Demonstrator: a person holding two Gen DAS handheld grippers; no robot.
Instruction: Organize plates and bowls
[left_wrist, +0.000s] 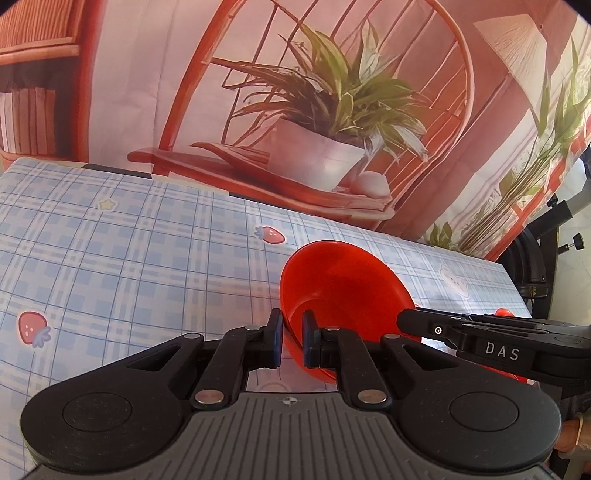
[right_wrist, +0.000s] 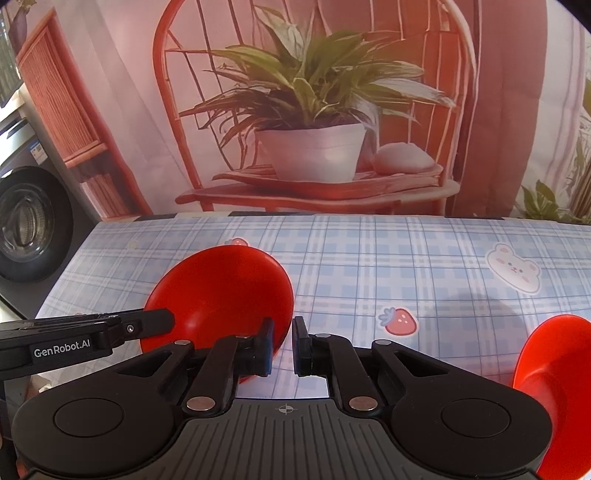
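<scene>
The left gripper pinches the near rim of the red bowl, tilting it up to lift; the right gripper sits nearly closed, empty, just right of it; another bowl waits farther right.

Bright, warm and reddish throughout. Strong fisheye bending toward dark corners. Soft round shadow on the bench near the right edge. Sharp up close, mildly soft on the backdrop.

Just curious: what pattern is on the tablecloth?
Pale blue plaid tablecloth with strawberry and bear prints, clearest in the right wrist view.
</scene>
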